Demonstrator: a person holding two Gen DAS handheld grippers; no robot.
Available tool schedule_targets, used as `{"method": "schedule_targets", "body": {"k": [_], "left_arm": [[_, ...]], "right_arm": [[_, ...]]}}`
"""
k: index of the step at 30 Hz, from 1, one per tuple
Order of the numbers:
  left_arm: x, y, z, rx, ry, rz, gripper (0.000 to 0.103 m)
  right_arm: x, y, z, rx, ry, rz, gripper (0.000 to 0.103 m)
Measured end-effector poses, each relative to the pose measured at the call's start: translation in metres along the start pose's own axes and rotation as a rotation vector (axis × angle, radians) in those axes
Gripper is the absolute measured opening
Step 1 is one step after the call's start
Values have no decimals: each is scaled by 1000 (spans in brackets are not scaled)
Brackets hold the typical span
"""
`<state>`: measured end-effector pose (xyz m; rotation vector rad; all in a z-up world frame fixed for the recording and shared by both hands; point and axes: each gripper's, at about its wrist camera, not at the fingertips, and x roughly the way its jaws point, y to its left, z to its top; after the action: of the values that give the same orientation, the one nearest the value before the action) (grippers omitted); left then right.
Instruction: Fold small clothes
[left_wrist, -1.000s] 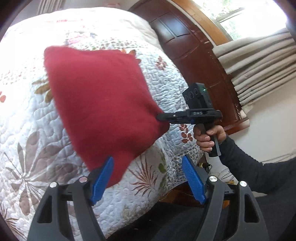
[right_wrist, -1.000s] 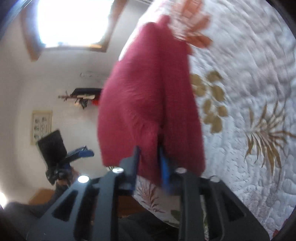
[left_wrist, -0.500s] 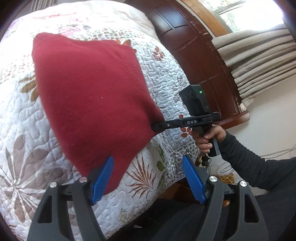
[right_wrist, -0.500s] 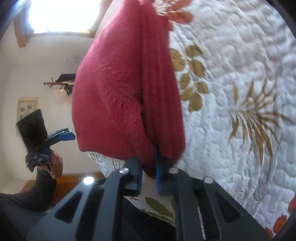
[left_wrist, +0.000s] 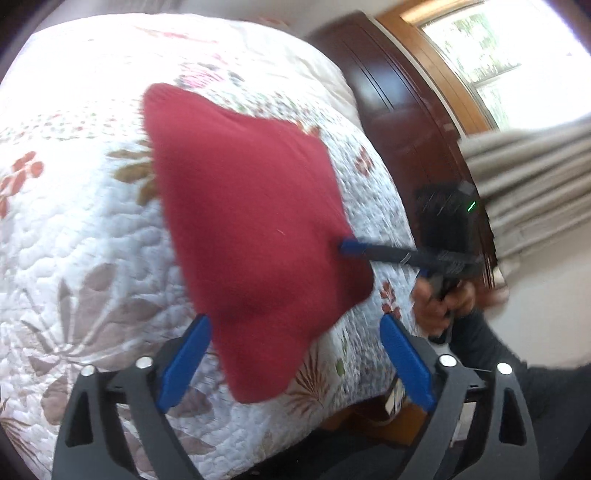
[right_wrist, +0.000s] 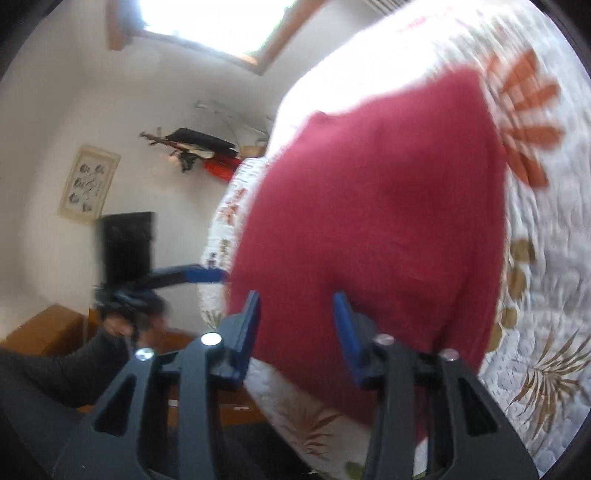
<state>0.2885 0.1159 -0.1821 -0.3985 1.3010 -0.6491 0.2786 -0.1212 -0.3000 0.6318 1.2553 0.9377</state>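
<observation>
A dark red knitted cloth (left_wrist: 251, 229) lies on the flowered white quilt (left_wrist: 74, 221), its near corner drooping over the bed's edge. My left gripper (left_wrist: 295, 363) is open, and that drooping corner shows between its blue pads. The right gripper (left_wrist: 343, 245) reaches in from the right, its tip at the cloth's right edge. In the right wrist view the right gripper (right_wrist: 297, 325) is open just in front of the cloth (right_wrist: 369, 229). The left gripper (right_wrist: 207, 275) points at the cloth's left edge, held by a hand (right_wrist: 125, 321). Both views are blurred.
A dark wooden headboard (left_wrist: 399, 122) stands beyond the bed, with beige curtains (left_wrist: 535, 177) and a window (left_wrist: 498, 48) to its right. In the right wrist view, a framed picture (right_wrist: 88, 184) and a wall rack (right_wrist: 199, 146) hang on the white wall past the quilt (right_wrist: 546, 258).
The right gripper, shut on the cloth's corner before, has opened and let it go. The cloth has dropped onto the quilt. The left gripper has stayed open.
</observation>
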Motion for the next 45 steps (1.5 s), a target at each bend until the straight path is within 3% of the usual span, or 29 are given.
{"method": "schedule_targets", "body": {"k": [2,5,7,9,11,12,16,24,30,37,41,43,45], "left_arm": [[-1,13,3,-54,-21,3,96],[3,35,1,-141,-30,-17,96],[10,51,-1,-209,-23,-43,96],[15,61,-3,-246,-13,-79,96],[18,64,-5,-255,-8,-114,96],[20,65,-6,-260,-3,-132,96],[36,73,-12,-304,50,-191,96],[47,82,-22,-332,62,-240,98],[50,77,-18,-313,92,-226,99],[66,79,-16,-356,101,-285,99],[80,54,-12,-290,136,-278,99],[98,35,-12,-247,184,-175,99],[103,26,-11,-251,170,-125,99]], "right_arm": [[1,-36,-7,99,-8,37,0],[-11,-66,-19,191,-43,80,0],[-22,-66,-21,196,-48,89,0],[-36,-63,-19,201,-69,93,16],[-57,-60,-8,206,-119,63,87],[-64,-60,-2,210,-143,53,92],[-61,-78,42,264,-144,91,93],[-10,-113,101,281,-6,122,93],[8,-96,114,244,16,107,94],[13,-120,118,272,5,106,95],[17,-99,119,190,20,95,96],[15,-95,118,172,30,114,95],[13,-93,120,183,28,133,94]]}}
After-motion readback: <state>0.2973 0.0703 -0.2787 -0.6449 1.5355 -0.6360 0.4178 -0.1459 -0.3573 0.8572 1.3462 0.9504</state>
